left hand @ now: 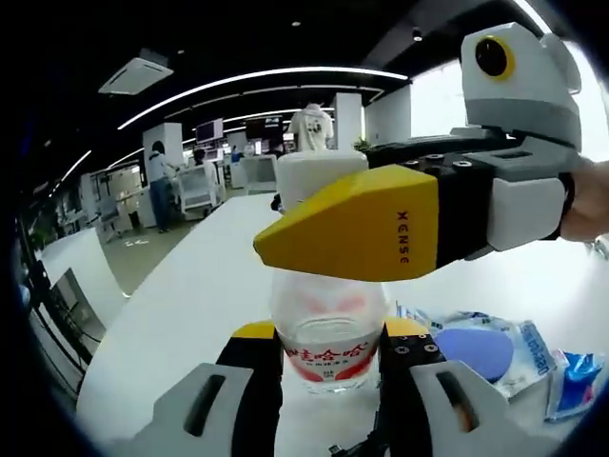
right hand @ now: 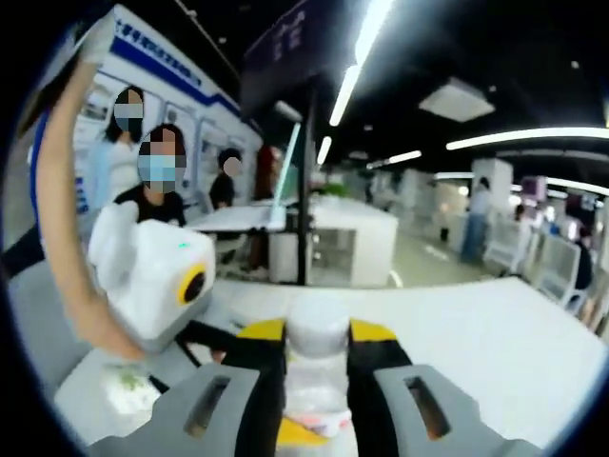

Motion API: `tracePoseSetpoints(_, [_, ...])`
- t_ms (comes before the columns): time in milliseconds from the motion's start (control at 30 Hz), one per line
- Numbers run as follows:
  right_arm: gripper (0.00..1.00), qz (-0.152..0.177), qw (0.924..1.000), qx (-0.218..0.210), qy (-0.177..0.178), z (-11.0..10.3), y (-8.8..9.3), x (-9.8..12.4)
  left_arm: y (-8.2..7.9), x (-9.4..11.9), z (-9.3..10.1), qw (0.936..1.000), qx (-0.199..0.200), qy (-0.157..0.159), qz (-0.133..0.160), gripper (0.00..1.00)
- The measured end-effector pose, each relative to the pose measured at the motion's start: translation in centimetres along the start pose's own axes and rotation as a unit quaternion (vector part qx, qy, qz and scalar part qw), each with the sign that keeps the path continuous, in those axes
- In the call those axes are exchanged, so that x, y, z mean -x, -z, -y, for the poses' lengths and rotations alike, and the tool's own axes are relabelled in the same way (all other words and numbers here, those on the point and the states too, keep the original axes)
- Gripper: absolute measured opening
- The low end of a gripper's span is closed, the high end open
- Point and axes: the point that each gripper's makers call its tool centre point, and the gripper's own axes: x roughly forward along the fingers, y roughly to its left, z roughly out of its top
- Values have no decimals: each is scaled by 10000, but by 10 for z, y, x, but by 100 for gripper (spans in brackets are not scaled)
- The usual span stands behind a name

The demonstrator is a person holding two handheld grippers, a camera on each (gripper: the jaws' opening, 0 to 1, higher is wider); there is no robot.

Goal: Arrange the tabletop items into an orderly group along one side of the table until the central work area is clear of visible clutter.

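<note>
The white counter [left hand: 190, 314] ran wide; your bottle [left hand: 328, 328] stood at six o'clock, clenched by the left tongs [left hand: 328, 357] low and the right tongs [right hand: 317, 357] at its cap. Best kept upright, packets [left hand: 495, 352] at four o'clock avoided.

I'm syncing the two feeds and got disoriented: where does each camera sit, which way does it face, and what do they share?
Left gripper view: rides the left gripper, looking along its jaws at a clear bottle on the white table; right gripper crosses above, with a hand.
Right gripper view: rides the right gripper, facing the bottle's cap; a forearm shows.
Shared: bottle, table.
</note>
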Motion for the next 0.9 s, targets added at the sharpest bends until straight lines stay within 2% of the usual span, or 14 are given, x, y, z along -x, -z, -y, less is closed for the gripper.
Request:
tracePoseSetpoints(200, [19,-53,10000,-7,-48,-4,10,-2,10,-2,-2,9999,-59,-67,-122,37])
tracePoseSetpoints(300, [19,70,9999,-88,6,-2,8,0,9,-4,-3,9999,-77,-50,-66,37])
tracePoseSetpoints(533, [19,75,9999,-141,2,-2,7,-1,9,-2,-2,9999,-41,-99,-86,37])
tracePoseSetpoints(633, [20,132,9993,-336,55,-2,7,0,9,-1,-1,9999,-10,-89,-93,37])
tracePoseSetpoints(900, [20,185,9996,-199,74,-7,6,2,10,4,1,10000,-73,-57,1,37])
